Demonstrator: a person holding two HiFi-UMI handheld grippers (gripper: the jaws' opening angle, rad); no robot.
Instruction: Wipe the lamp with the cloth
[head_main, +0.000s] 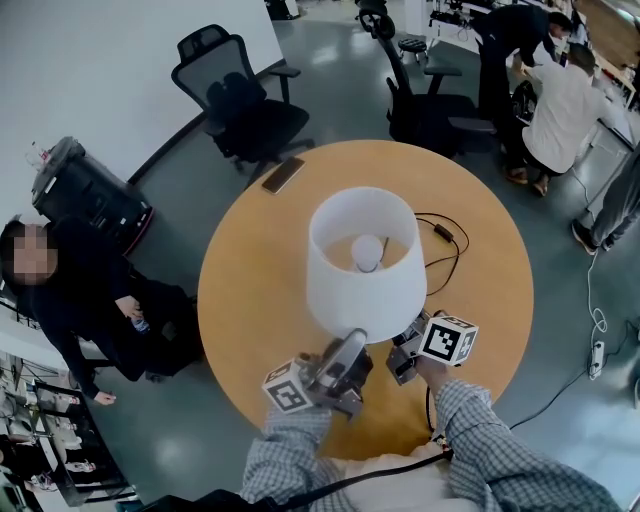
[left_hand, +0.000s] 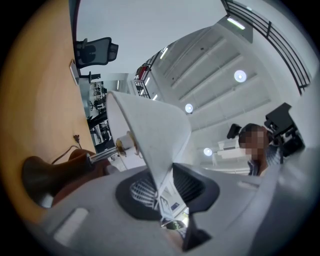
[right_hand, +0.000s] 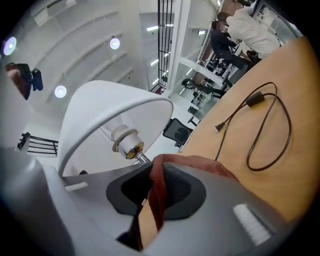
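Observation:
The lamp's white shade (head_main: 362, 265) stands in the middle of the round wooden table (head_main: 250, 300), its bulb (head_main: 367, 252) showing from above. My left gripper (head_main: 345, 352) is at the shade's near lower rim, shut on that rim (left_hand: 159, 175), which runs between its jaws (left_hand: 162, 192). My right gripper (head_main: 405, 352) is just right of it, below the shade, shut on a reddish-brown cloth (right_hand: 159, 187) that folds over its upper jaw (right_hand: 155, 192). From there the shade's underside (right_hand: 100, 120) and the bulb socket (right_hand: 127, 142) are close ahead. The lamp's base is hidden.
A black power cord (head_main: 445, 235) (right_hand: 265, 125) loops on the table right of the lamp. A phone (head_main: 283, 174) lies at the far left edge. Office chairs (head_main: 240, 105) (head_main: 425, 105) stand beyond. One person sits at the left (head_main: 85, 300); others are at the back right (head_main: 555, 100).

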